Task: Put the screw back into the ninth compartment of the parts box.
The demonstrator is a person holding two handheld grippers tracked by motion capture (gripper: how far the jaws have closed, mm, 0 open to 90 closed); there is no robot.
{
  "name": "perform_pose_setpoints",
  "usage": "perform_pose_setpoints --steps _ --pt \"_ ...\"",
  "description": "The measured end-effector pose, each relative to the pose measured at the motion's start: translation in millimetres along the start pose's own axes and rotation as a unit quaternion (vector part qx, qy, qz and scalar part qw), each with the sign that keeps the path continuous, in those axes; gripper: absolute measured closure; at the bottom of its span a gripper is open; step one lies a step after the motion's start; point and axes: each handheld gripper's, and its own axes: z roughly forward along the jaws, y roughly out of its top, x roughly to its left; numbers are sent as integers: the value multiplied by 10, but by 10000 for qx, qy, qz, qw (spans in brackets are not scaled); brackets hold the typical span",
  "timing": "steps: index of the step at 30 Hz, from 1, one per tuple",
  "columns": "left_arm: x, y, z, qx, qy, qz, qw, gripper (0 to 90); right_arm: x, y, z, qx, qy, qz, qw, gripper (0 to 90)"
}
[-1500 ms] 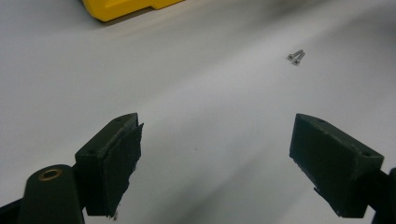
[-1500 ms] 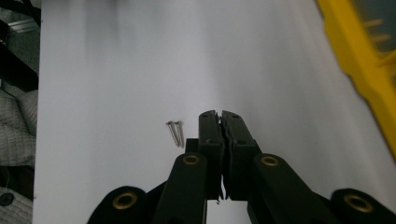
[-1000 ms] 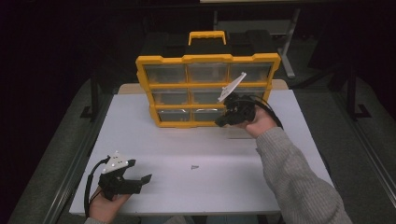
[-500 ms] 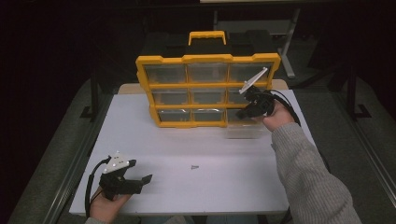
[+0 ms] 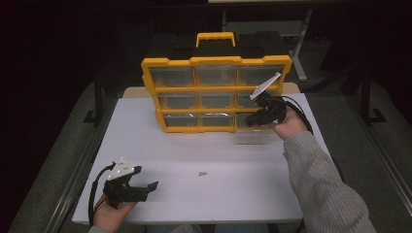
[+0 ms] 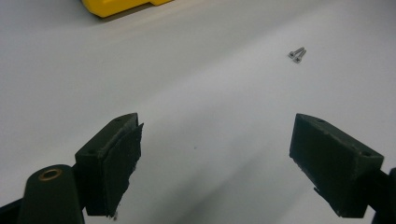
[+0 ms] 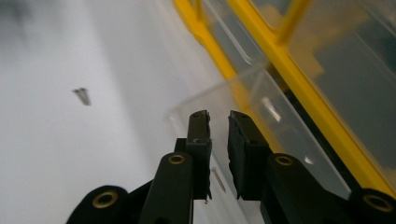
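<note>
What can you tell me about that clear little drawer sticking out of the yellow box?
The clear drawer is a small see-through plastic tray, pulled out of the bottom right slot of the yellow organizer and resting on the white table. The right gripper has its jaws nearly shut around the drawer's front wall. A small screw seems to lie inside.

Black two-jaw left gripper (image 5: 145,188) and right gripper (image 5: 252,119), each topped by grey three-cornered plate (image 5: 120,168), trailing black cable (image 5: 92,194); brass rivets (image 7: 177,159) at jaw pivots; grey knit sleeve (image 5: 320,189)
</note>
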Motion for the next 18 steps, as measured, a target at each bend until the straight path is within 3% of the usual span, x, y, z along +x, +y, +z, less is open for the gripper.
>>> perform_pose_setpoints --steps 5,6,8,13,18 --pt "-9 1 2 -39 4 -30 10000 160 175 61 -28 -63 129 -205 9997 745" --pt "-10 0 4 -36 5 -40 10000 160 269 92 -10 -111 204 -419 9989 735" --pt "-9 0 5 -37 4 -39 10000 160 352 113 14 -122 273 -493 9983 730" --pt "-8 0 3 -33 6 -28 10000 160 564 133 172 -121 539 -723 9958 714" --pt "-8 0 2 -33 2 -35 10000 160 723 131 371 -40 749 -786 9941 702"
